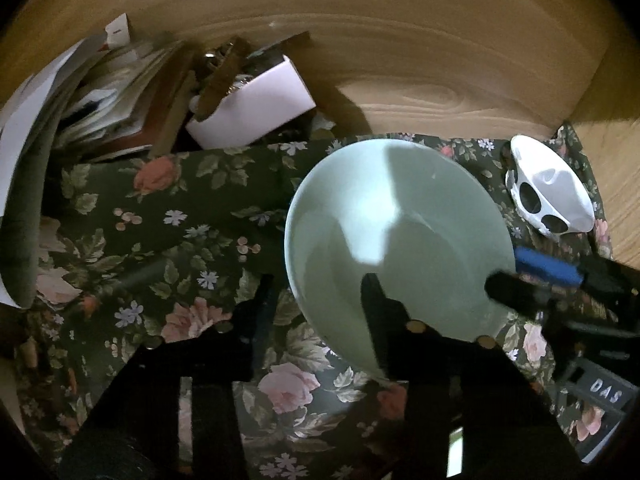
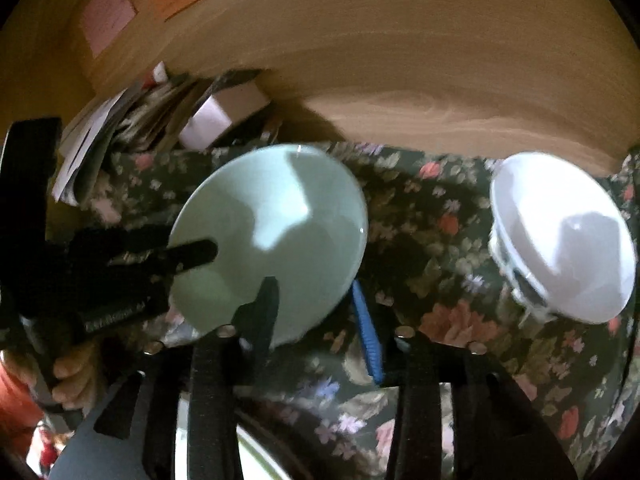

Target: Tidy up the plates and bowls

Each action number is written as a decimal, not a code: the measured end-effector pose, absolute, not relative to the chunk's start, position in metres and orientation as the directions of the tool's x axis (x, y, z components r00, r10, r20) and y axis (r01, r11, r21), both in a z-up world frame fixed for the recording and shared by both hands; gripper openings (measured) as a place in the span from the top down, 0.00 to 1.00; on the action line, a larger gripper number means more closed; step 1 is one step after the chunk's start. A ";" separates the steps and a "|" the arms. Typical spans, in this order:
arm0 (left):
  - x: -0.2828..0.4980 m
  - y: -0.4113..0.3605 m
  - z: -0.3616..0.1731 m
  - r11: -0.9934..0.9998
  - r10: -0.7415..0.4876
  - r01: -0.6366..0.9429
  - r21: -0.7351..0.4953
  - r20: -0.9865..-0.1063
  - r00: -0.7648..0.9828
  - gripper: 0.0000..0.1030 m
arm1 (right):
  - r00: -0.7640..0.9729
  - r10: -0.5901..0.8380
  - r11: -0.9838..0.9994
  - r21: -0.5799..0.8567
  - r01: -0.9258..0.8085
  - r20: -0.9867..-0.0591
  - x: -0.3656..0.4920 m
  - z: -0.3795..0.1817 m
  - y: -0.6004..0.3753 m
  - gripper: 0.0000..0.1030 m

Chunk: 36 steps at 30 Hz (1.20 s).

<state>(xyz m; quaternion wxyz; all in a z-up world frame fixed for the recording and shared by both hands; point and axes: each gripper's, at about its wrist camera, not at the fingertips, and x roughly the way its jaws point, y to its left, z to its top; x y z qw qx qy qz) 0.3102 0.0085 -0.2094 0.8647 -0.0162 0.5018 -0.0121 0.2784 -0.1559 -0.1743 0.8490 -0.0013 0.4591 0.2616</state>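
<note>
At the far left a stack of papers (image 1: 100, 92) and a white box (image 1: 256, 100) are crowded against the wooden wall. In the middle, the pale green bowl (image 1: 400, 240) is held tilted above the flowered cloth (image 1: 160, 220) on the surface. Its rim is pinched on one side by the left gripper (image 2: 192, 258) and on the other by the right gripper (image 2: 316, 312), jaws narrowed on it (presumably for steadiness). At right, a white bowl (image 2: 568, 236) waits, probably for stacking.
</note>
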 end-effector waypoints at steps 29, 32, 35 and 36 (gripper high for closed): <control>0.287 0.011 -0.179 0.998 -0.066 0.029 -0.060 -0.823 0.564 0.80 | 0.504 0.419 0.882 0.208 -0.422 -0.755 0.274 -0.170 -0.133 0.78; 0.274 0.012 -0.164 0.997 -0.072 0.034 -0.064 -0.805 0.589 0.80 | 0.520 0.430 0.880 0.214 -0.424 -0.738 0.264 -0.160 -0.134 0.78; 0.260 0.013 -0.151 0.997 -0.073 0.036 -0.065 -0.786 0.614 0.80 | 0.538 0.441 0.876 0.215 -0.432 -0.718 0.254 -0.143 -0.141 0.78; 0.256 0.015 -0.146 0.997 -0.074 0.036 -0.066 -0.780 0.621 0.80 | 0.544 0.443 0.875 0.212 -0.434 -0.712 0.251 -0.139 -0.140 0.78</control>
